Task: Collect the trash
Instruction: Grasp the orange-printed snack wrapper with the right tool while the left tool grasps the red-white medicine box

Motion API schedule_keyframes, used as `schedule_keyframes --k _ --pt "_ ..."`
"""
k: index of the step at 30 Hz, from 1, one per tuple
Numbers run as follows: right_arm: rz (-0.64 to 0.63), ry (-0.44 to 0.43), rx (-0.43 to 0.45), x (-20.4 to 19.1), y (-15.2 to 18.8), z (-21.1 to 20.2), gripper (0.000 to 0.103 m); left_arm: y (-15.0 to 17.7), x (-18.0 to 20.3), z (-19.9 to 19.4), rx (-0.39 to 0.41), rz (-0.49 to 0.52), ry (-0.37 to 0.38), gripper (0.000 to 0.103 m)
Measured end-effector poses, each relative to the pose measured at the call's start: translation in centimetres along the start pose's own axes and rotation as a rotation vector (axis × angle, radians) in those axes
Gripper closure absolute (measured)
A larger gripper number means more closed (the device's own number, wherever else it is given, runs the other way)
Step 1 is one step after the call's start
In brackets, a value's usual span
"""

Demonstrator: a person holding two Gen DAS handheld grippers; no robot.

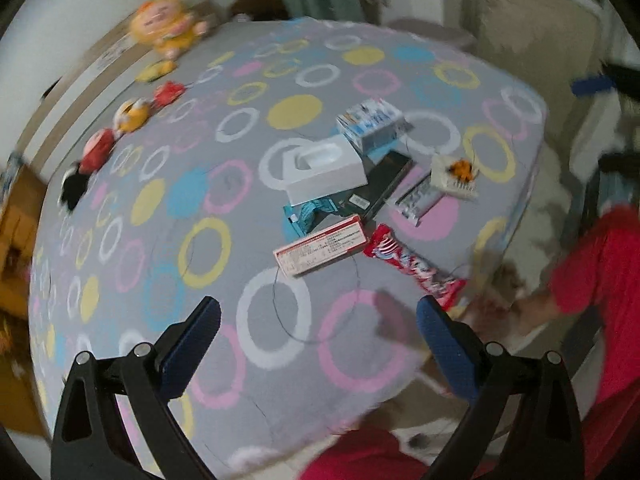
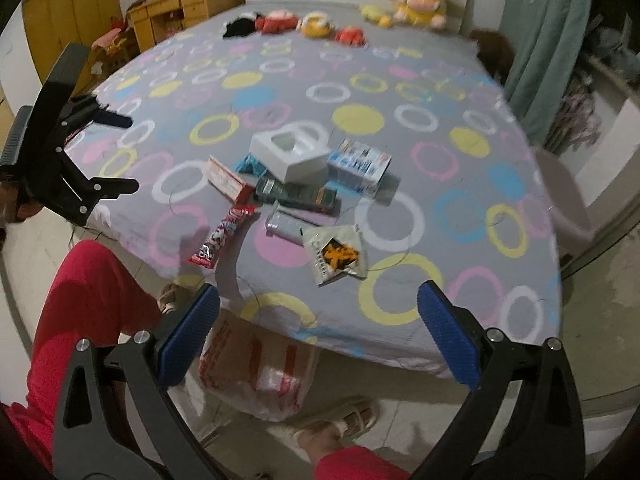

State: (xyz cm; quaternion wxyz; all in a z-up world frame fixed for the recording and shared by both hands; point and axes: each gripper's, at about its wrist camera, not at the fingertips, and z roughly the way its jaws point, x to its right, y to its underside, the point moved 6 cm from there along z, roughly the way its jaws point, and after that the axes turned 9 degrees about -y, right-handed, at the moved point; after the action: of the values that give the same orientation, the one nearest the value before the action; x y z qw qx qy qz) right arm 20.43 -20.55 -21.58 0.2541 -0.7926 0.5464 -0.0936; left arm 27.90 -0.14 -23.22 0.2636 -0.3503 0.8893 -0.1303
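Trash (image 2: 304,184): boxes, wrappers on bed (image 2: 440,152) ahead of my right claw (image 2: 318,320) and left claw (image 1: 318,332), both wide, empty.

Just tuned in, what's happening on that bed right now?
A person in red holds two sets of tongs, left and right, both open and empty above the bed. The trash pile is untouched: a white box, a red snack wrapper, an orange-printed packet and other packaging. A plastic bag sits on the floor below.
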Motion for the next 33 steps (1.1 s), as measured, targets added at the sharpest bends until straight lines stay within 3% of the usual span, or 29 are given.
schedule_keyframes --k 6,17,20,23,28,33 --pt "0.014 -0.030 -0.089 1.9 -1.0 5.2 0.006 -0.9 1.0 5.7 -0.085 0.138 0.024 0.007" --pt "0.007 -0.041 -0.223 4.2 -0.7 12.7 0.006 -2.7 1.6 12.2 -0.120 0.218 0.088 0.007" --pt "0.016 -0.061 -0.251 4.6 -0.4 14.2 0.006 -2.8 1.8 13.2 -0.126 0.227 0.105 0.007" --pt "0.012 -0.059 -0.274 5.2 -0.1 15.5 0.006 -3.2 1.7 13.6 -0.055 0.231 0.102 0.007" --pt "0.028 -0.054 -0.291 6.4 0.0 17.0 0.006 -2.9 1.6 15.0 -0.080 0.218 0.115 0.007" --pt "0.027 -0.048 -0.295 6.9 0.6 17.4 0.007 -2.3 1.6 16.0 -0.125 0.194 0.139 0.021"
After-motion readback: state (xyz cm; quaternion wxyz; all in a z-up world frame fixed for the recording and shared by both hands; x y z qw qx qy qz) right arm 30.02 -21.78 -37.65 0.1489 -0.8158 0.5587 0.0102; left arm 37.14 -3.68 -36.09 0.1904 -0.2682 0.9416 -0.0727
